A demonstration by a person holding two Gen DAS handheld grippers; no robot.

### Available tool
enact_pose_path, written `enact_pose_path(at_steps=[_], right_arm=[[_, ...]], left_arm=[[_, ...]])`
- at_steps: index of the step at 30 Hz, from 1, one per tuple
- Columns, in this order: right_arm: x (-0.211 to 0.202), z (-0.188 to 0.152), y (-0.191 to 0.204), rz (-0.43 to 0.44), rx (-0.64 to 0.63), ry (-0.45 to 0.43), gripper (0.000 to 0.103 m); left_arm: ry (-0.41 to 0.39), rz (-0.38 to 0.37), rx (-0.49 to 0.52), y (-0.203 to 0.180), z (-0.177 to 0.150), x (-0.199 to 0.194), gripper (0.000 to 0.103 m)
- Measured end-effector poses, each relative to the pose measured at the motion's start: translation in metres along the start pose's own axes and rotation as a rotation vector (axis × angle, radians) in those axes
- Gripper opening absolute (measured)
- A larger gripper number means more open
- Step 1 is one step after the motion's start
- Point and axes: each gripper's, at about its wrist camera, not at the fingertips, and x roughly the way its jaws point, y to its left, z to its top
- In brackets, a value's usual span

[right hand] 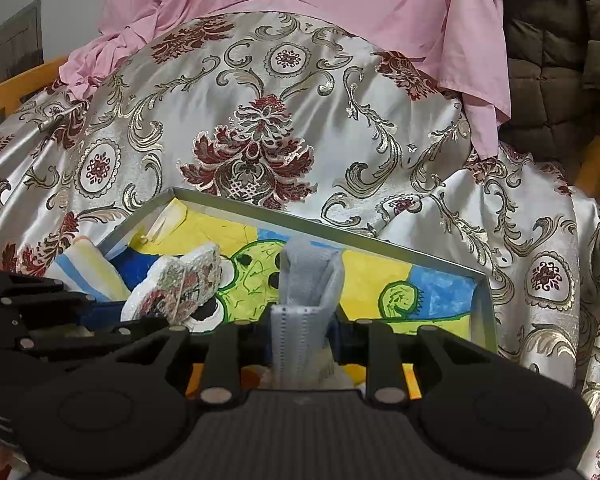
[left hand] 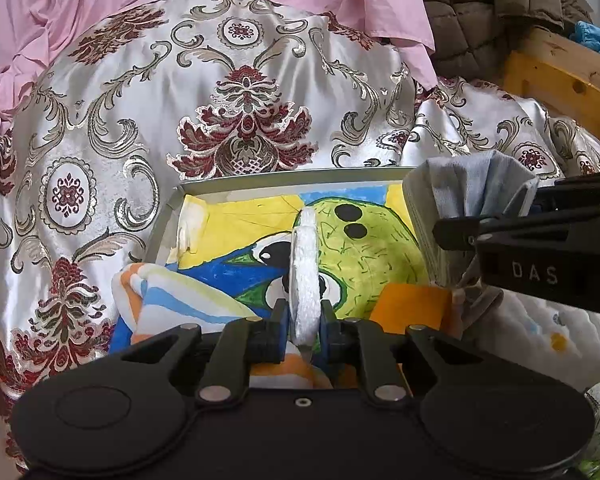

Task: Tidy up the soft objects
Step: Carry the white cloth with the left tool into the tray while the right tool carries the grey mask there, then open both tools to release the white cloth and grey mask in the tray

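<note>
Two hand-held grippers over the tray [left hand: 172, 216], each gripping something soft.

My left hand-held gripper [left hand: 305, 322] clamps a white pad [left hand: 305, 280] edge-on; my right hand-held gripper [right hand: 303, 320] grips a grey folded cloth [right hand: 306, 280] above the tray's painted floor.

Left gripper [left hand: 305, 322], pads clamped on white foam disc [left hand: 306, 276]; metal tray [left hand: 260, 178] with painted lining; striped cloth [left hand: 180, 292]; grey-blue cloth [left hand: 472, 192] in right gripper [left hand: 452, 236]; brocade cover [left hand: 140, 120].

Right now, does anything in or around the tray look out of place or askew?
The striped cloth hangs over the tray's near left corner instead of lying inside. Otherwise nothing is spilled or damaged: the white pad and grey cloth are between the grippers' fingers over the tray.
</note>
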Motion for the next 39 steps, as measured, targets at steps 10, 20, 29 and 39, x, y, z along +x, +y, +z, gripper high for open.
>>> enact_pose_path(at_steps=[10, 20, 29, 39], right_arm=[[-0.006, -0.003, -0.007, 0.006, 0.015, -0.013, 0.04], [-0.02, -0.003, -0.008, -0.006, -0.001, -0.025, 0.067], [-0.047, 0.0, -0.011, -0.027, 0.011, -0.055, 0.088], [-0.081, 0.007, -0.023, -0.057, 0.073, -0.129, 0.101]], left_arm=[[-0.001, -0.002, -0.011, -0.004, 0.002, -0.003, 0.022], [-0.012, 0.014, -0.001, -0.002, 0.005, -0.022, 0.05], [-0.055, 0.038, -0.023, 0.002, 0.009, -0.054, 0.074], [-0.11, 0.061, -0.029, 0.003, 0.01, -0.086, 0.094]])
